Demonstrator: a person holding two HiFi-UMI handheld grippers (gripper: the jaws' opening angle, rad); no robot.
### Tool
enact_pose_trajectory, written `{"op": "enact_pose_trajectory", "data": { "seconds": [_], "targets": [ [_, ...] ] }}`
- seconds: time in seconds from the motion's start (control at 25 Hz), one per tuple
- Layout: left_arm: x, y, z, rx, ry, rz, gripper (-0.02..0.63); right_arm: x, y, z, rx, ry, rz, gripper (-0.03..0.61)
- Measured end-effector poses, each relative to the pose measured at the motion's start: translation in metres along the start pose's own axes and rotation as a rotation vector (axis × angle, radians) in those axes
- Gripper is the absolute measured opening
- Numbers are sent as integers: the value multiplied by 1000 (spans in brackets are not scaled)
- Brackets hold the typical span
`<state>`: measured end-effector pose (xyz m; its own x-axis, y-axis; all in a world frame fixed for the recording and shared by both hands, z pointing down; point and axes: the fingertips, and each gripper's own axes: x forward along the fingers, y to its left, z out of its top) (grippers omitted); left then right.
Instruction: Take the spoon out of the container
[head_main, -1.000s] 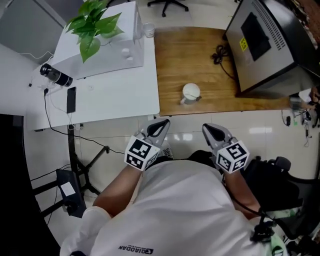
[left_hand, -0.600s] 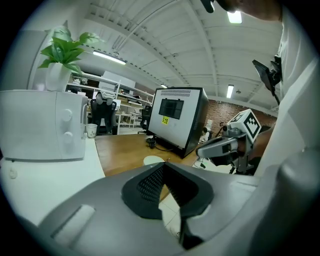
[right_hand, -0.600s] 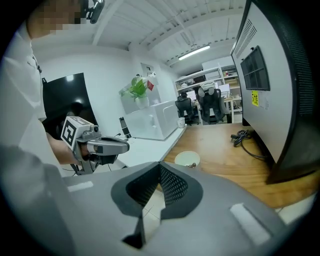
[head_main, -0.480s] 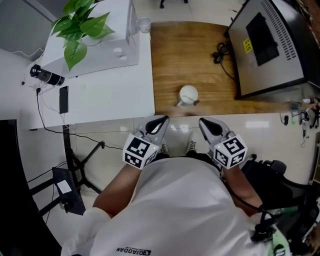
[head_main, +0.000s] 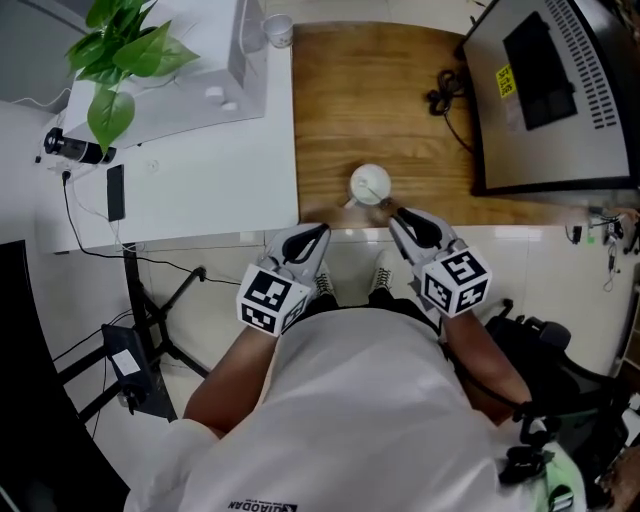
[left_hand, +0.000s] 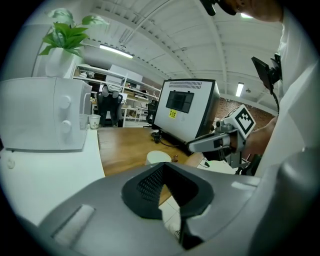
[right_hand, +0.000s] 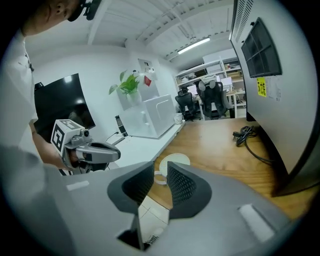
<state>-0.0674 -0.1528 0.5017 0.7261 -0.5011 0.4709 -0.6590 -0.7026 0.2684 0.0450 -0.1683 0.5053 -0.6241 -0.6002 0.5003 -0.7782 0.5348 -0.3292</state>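
Observation:
A white cup (head_main: 369, 183) stands near the front edge of the wooden table (head_main: 400, 90), with its handle towards me. I cannot make out a spoon in it. The cup also shows in the left gripper view (left_hand: 159, 156) and, past the jaws, in the right gripper view (right_hand: 172, 161). My right gripper (head_main: 398, 215) is just short of the cup, at its right. Its jaws are opening, with a narrow gap and nothing between them (right_hand: 160, 170). My left gripper (head_main: 318, 232) hangs off the table edge, left of the cup, shut with its tips together (left_hand: 162, 167) and empty.
A big grey machine (head_main: 560, 90) fills the table's right side, with a black cable (head_main: 445, 100) beside it. To the left is a white desk (head_main: 200, 180) with a white appliance (head_main: 190, 70), a plant (head_main: 110, 50), a phone (head_main: 114, 192) and a paper cup (head_main: 279, 30).
Both grippers have moved forward to the table edge, closer to the cup. The right gripper's jaws have parted a little.

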Motion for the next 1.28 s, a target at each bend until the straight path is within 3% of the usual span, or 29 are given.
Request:
{"op": "enact_pose_trajectory", "data": {
  "seconds": [0.44,0.96,1.28],
  "targets": [
    [16,9,-4,-23,24,-1,5,17,-26,-2,77,13,-15,91],
    [19,20,-20,-75,66,2,5,42,-41,-22,412,32,15,121],
    [18,16,-30,-88,87,-12,5,51,-39,-30,429,52,8,138]
  ]
}}
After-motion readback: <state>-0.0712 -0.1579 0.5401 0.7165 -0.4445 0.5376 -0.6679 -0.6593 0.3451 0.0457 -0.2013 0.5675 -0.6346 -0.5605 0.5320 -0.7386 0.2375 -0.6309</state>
